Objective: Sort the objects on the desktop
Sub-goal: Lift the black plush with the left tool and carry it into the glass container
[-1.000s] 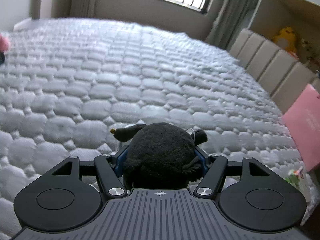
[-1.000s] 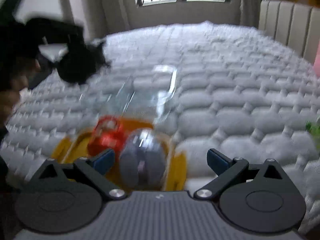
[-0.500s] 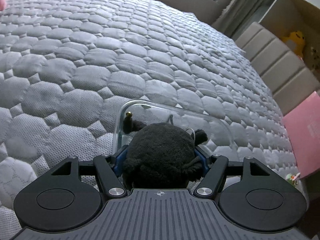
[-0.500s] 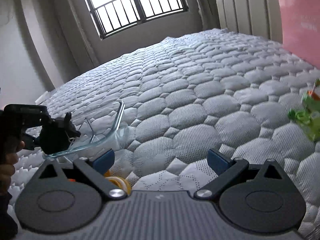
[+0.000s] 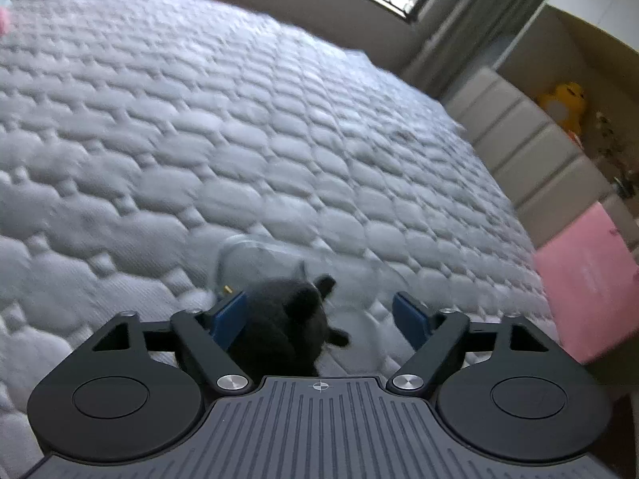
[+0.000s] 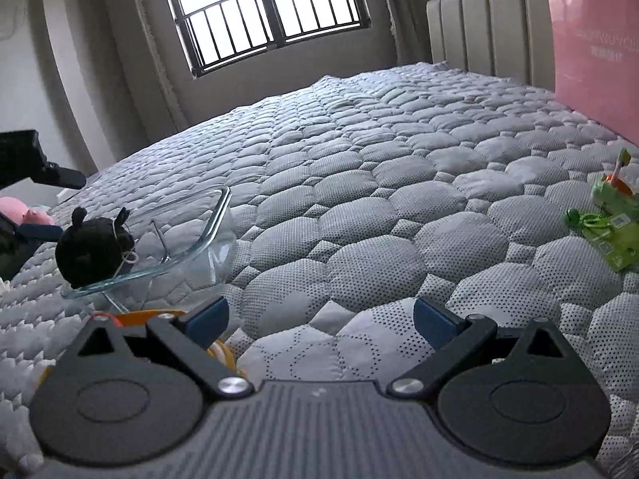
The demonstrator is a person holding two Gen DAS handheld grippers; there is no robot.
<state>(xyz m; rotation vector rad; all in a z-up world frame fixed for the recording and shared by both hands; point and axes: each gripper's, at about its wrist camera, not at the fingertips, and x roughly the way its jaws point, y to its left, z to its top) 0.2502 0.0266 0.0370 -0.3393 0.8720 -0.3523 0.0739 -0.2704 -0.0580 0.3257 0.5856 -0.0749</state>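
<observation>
A black plush toy sits in a clear glass dish on the grey quilted bed. My left gripper is open, its left finger beside the toy. In the right wrist view the black plush toy rests at the near rim of the glass dish, at the left. My right gripper is open and empty above the bed. A yellow-orange container shows just below the dish, mostly hidden by my left finger.
A pink bag stands at the bed's right edge, also in the right wrist view. A green toy packet lies on the bed at right. A pink plush lies at far left. A padded headboard stands behind.
My left gripper has opened and let go of the black plush toy, which now sits in the glass dish. My right gripper has drawn back from the yellow container and stays open.
</observation>
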